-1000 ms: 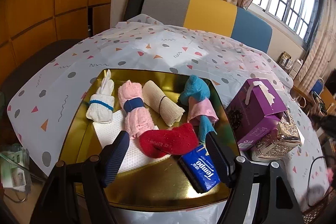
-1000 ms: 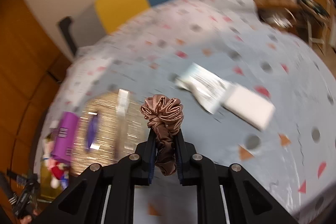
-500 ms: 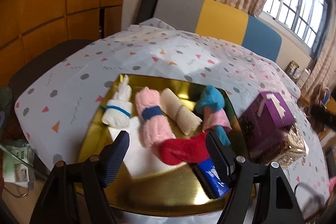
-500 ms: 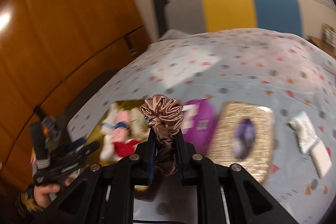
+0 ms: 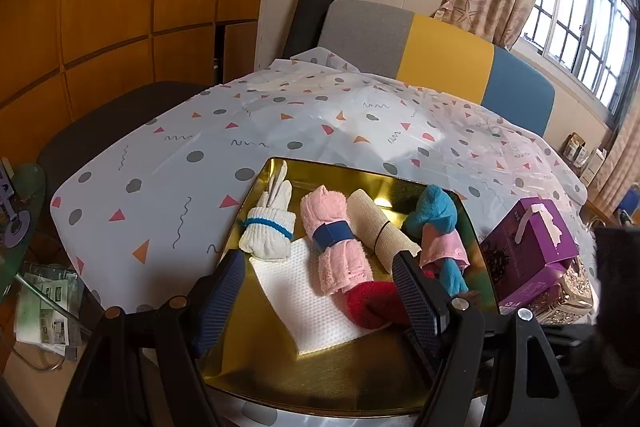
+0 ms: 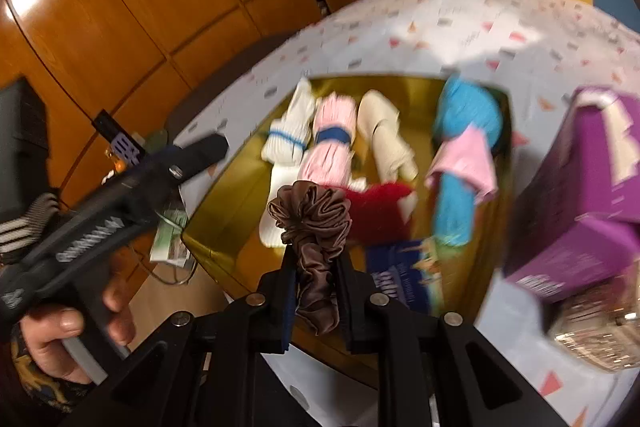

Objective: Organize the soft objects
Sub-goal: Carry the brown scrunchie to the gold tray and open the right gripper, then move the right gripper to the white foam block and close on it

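A gold tray (image 5: 256, 355) (image 6: 216, 211) on the dotted tablecloth holds a white rolled sock (image 5: 269, 227), a pink rolled towel (image 5: 336, 247), a beige roll (image 5: 380, 231), a blue and pink bundle (image 5: 436, 227), a red sock (image 5: 372, 303) and a white napkin (image 5: 304, 303). My left gripper (image 5: 320, 291) is open and empty above the tray's near side; it also shows in the right wrist view (image 6: 200, 151). My right gripper (image 6: 316, 267) is shut on a brown satin scrunchie (image 6: 312, 219), held above the tray's near edge.
A purple box (image 5: 528, 259) (image 6: 580, 195) stands right of the tray, with a glittery box (image 5: 568, 291) (image 6: 600, 331) beside it. A blue tissue pack (image 6: 404, 275) lies in the tray's near right corner. A chair back (image 5: 420, 47) stands behind the table. Papers (image 5: 44, 311) lie low on the left.
My right gripper has swung with the scrunchie from the right side of the table to above the tray. My left gripper has pulled back and tilted up a little.
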The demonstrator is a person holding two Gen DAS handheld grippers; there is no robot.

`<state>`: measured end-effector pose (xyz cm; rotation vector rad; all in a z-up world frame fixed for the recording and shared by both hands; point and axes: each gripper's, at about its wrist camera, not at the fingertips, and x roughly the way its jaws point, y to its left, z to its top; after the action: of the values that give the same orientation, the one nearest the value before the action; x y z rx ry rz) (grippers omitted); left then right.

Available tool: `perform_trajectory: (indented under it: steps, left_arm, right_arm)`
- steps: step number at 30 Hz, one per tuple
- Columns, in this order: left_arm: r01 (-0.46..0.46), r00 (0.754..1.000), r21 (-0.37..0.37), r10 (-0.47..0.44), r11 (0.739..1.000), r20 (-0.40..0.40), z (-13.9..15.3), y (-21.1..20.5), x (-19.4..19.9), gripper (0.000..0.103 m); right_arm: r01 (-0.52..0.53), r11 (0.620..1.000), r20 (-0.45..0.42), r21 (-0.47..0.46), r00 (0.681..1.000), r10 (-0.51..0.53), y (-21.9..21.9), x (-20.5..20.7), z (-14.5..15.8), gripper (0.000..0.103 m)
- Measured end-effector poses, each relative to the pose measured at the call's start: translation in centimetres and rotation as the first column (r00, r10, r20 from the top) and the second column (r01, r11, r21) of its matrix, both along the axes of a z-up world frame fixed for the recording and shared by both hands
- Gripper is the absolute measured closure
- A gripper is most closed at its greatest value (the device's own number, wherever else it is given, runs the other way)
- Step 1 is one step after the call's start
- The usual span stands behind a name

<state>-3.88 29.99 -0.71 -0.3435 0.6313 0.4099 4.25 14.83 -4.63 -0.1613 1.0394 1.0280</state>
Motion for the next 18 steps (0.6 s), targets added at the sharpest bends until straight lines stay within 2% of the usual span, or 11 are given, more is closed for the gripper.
perform_trajectory:
  steps: [3, 5, 9, 14, 18]
  left_arm:
    - [0.001, 1.000, -0.006, -0.001, 1.000, 0.002, -0.1, 0.0, -0.1, 0.026]
    - [0.001, 1.000, -0.009, -0.001, 1.000, 0.003, -0.1, 0.1, -0.1, 0.026]
    - [0.005, 1.000, -0.007, -0.005, 1.000, -0.001, -0.2, 0.0, 0.0, 0.026]
    - [0.012, 1.000, -0.007, -0.012, 1.000, 0.001, -0.1, -0.4, -0.1, 0.026]
    - [0.022, 1.000, -0.004, -0.022, 1.000, 0.007, 0.0, -0.9, -0.1, 0.026]
  right_arm:
    - [-0.007, 1.000, -0.018, -0.031, 1.000, 0.006, 0.9, -0.5, -1.4, 0.079]
    - [0.004, 0.998, -0.059, -0.065, 0.998, -0.008, 1.5, -0.3, -2.8, 0.070]
    - [0.022, 0.998, -0.081, -0.055, 0.996, -0.027, 1.3, -0.2, -3.6, 0.060]
    - [0.055, 0.998, -0.058, -0.038, 0.997, -0.057, 0.4, -0.2, -2.5, 0.060]
    - [0.086, 0.996, 0.013, -0.030, 0.996, -0.085, -1.0, -0.7, -0.6, 0.060]
